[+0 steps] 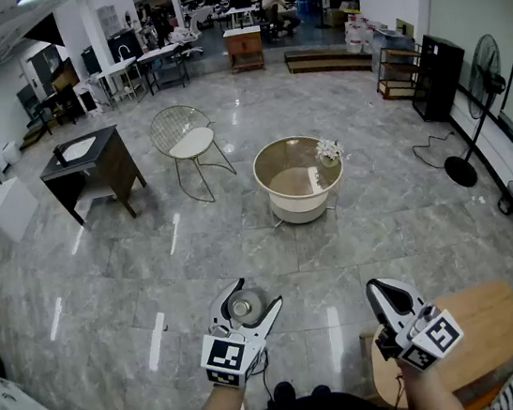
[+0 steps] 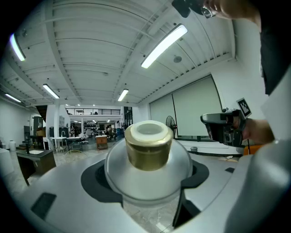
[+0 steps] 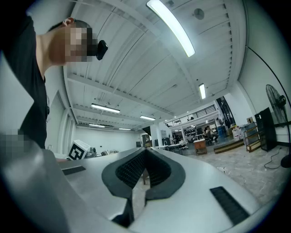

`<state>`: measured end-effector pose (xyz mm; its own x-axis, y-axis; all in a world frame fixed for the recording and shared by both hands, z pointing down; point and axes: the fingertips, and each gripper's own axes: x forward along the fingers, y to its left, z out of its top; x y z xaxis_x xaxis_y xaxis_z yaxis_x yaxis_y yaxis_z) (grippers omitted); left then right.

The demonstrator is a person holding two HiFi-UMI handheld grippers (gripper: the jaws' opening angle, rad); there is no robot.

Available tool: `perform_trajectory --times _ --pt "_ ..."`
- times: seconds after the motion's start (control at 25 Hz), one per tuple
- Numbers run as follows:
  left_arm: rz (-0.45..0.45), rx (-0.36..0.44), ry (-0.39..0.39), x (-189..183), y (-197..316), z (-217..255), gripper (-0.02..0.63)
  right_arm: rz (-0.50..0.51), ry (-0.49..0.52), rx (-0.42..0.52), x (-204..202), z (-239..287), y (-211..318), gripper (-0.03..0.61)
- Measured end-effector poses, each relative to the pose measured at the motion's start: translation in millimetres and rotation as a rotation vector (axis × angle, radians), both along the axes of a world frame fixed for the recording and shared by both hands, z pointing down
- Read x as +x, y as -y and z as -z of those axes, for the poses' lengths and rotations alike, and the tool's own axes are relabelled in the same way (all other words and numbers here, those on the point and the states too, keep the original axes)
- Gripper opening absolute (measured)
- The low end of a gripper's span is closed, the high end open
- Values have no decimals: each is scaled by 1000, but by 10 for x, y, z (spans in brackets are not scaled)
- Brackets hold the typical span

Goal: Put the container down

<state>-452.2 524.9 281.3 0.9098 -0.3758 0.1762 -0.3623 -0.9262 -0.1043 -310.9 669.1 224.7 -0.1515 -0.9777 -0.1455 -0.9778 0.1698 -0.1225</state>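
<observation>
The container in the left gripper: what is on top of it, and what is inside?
A gold cap with a white top closes the container, held by the left gripper. The cap covers the opening, so the contents cannot be seen.

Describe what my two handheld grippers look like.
Both are white plastic: the left gripper and the right gripper have broad tapering jaws lined with black ribbed pads, and each carries a white cube with black square markers.
</observation>
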Motion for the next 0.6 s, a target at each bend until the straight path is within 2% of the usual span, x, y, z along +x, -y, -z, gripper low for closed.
perform_trajectory --times 0.28,0.6 --pt "7 -3 -9 182 -314 37 345 39 46 -34 138 -84 -347 11" --pt "-10 -9 -6 382 -577 -17 345 13 89 -23 344 -138 -580 12"
